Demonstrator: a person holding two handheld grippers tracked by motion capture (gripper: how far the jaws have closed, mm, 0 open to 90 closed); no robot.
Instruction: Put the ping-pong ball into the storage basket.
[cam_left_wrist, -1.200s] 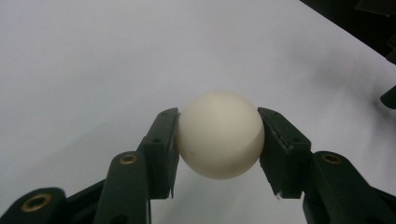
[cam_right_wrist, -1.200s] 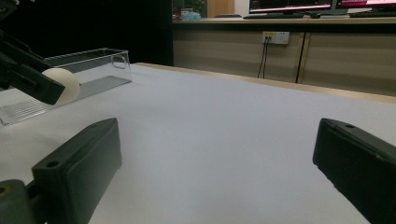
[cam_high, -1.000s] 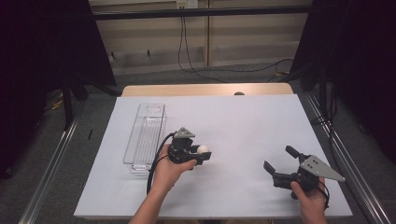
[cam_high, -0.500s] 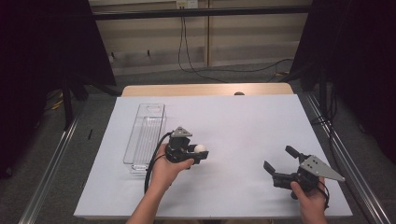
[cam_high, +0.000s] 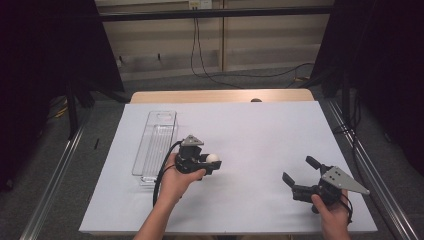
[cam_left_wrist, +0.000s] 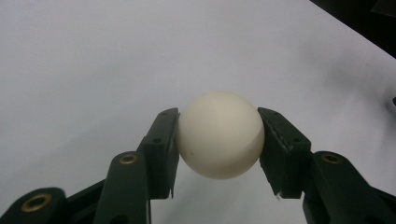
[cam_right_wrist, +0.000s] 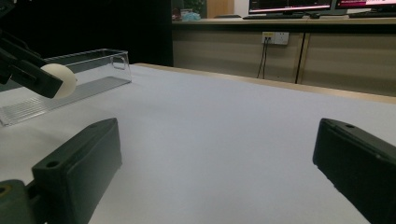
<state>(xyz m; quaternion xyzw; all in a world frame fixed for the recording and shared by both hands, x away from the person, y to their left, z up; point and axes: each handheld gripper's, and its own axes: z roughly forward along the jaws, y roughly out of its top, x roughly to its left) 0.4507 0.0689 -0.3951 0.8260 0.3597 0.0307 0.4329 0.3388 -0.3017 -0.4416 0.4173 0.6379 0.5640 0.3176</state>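
A cream-white ball (cam_left_wrist: 220, 134) is pinched between the two black jaws of my left gripper (cam_left_wrist: 219, 140), held just above the white table cover. From the high view the same ball (cam_high: 213, 158) sticks out at the right end of the left gripper (cam_high: 212, 162), which sits right of a clear plastic tray (cam_high: 155, 145). My right gripper (cam_high: 301, 171) rests low near the table's front right, jaws spread wide with nothing between them. In the right gripper view, its jaws frame bare table, and the ball (cam_right_wrist: 60, 79) shows far left.
The clear tray (cam_right_wrist: 88, 70) lies lengthwise along the table's left side and looks empty. The white cover (cam_high: 250, 135) spans the table, with a wooden edge (cam_high: 220, 96) at the back. Metal rails run along both sides of the table.
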